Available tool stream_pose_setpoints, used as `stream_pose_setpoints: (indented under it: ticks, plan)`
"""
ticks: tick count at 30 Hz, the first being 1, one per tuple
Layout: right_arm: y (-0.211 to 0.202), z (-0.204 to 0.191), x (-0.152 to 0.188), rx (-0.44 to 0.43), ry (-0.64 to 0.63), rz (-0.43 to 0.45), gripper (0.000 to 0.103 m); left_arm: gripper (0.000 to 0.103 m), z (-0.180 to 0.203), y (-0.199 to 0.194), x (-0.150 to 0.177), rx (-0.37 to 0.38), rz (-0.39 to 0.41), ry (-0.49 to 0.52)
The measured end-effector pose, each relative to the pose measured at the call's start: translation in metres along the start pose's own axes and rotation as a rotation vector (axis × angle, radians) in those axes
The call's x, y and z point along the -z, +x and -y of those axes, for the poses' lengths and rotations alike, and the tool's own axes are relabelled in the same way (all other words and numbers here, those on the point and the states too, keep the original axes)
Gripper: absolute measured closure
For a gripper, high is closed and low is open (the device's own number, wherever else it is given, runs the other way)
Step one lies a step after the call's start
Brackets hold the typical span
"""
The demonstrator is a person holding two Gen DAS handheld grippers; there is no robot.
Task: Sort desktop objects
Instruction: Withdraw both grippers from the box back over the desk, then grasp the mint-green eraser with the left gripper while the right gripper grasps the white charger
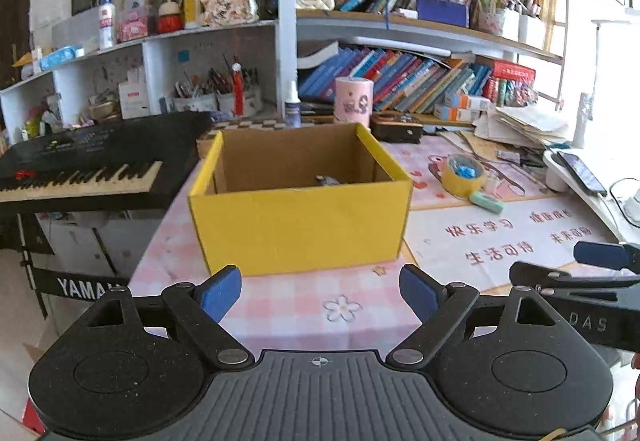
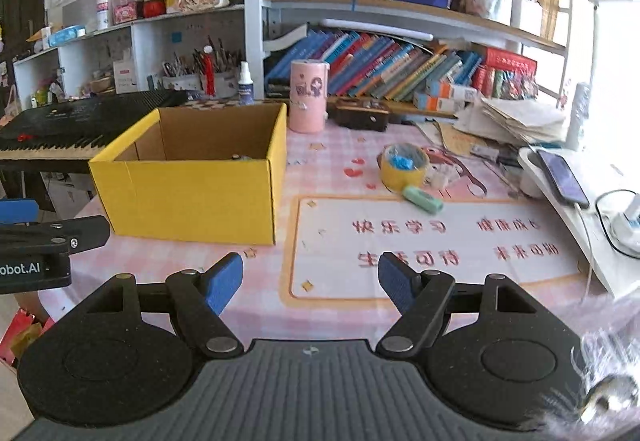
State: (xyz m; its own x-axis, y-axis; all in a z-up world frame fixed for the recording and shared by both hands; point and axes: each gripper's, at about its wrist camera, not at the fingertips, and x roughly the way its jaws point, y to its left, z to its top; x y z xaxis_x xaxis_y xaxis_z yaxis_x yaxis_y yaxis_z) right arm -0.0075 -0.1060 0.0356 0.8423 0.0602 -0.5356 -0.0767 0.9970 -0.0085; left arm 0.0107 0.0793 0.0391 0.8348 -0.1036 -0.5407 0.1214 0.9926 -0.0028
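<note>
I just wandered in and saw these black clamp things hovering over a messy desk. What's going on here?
A person is tidying the desk with a handheld gripper in each hand. Both the left gripper and the right gripper are open and hold nothing. They hang over the pink checked tablecloth in front of a yellow cardboard box, which already has something small inside. A roll of yellow tape and a pale green eraser-like block lie on the desk to the right of the box.
</note>
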Motion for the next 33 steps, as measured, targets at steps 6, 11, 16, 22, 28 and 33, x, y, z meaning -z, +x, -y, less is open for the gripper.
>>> stream_pose_setpoints:
  ticks: [6,11,16,22,28,33]
  plan:
    - [-0.005,0.021,0.008,0.061,0.058,-0.001,0.029,0.014,0.019,0.008,0.001,0.032,-0.008,0.034]
    - [-0.003,0.046,0.015,0.108,0.111,-0.021,0.029,0.014,0.038,0.019,0.000,0.057,-0.019,0.049]
    - [0.003,0.066,0.019,0.132,0.125,-0.044,0.029,0.014,0.059,0.029,-0.004,0.072,-0.024,0.073]
    - [0.018,0.092,0.019,0.148,0.128,-0.056,0.029,0.014,0.090,0.049,-0.007,0.077,-0.049,0.092]
    - [0.040,0.132,0.018,0.164,0.138,-0.084,0.029,0.014,0.126,0.080,-0.015,0.088,-0.084,0.089]
    - [0.063,0.170,0.007,0.160,0.130,-0.094,0.029,0.014,0.159,0.107,-0.025,0.100,-0.101,0.091]
